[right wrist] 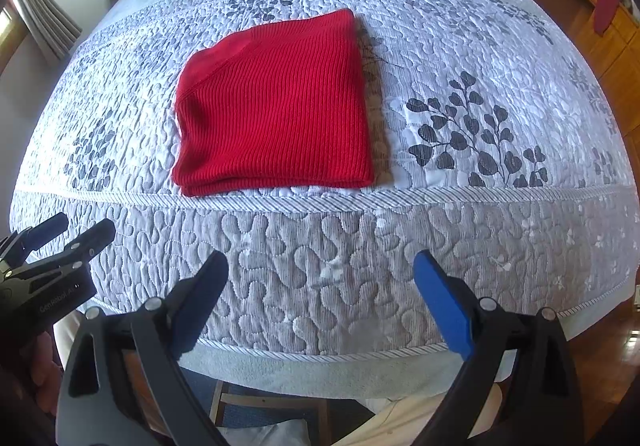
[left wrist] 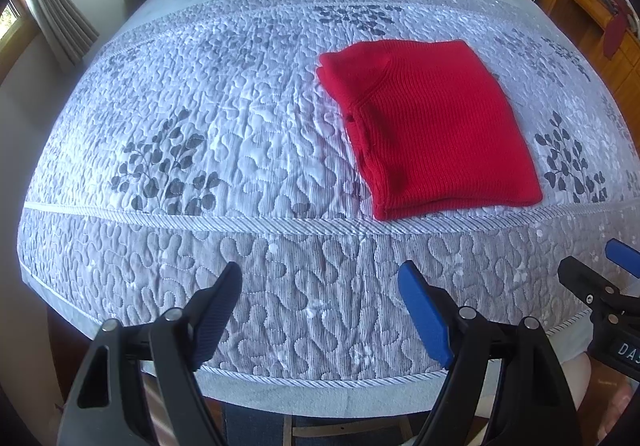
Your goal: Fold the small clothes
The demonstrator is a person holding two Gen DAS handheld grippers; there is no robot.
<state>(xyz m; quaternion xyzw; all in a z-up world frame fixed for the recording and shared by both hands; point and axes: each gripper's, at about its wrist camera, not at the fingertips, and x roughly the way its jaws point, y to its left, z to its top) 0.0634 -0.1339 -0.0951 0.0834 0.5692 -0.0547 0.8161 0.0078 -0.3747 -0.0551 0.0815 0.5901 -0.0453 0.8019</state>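
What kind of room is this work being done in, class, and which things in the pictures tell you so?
Most likely a bedroom. A wide bed under a quilted leaf-print bedspread fills the view, a folded red knit garment lies on it, and a wooden dresser and a curtained window stand at the sides.

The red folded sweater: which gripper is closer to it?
Right, slightly. The right gripper sits almost straight below the red sweater; the left gripper is off to its left.

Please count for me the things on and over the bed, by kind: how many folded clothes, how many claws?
Red folded sweater: 1
Claws, left claw and right claw, both open and empty: 2
Total: 3
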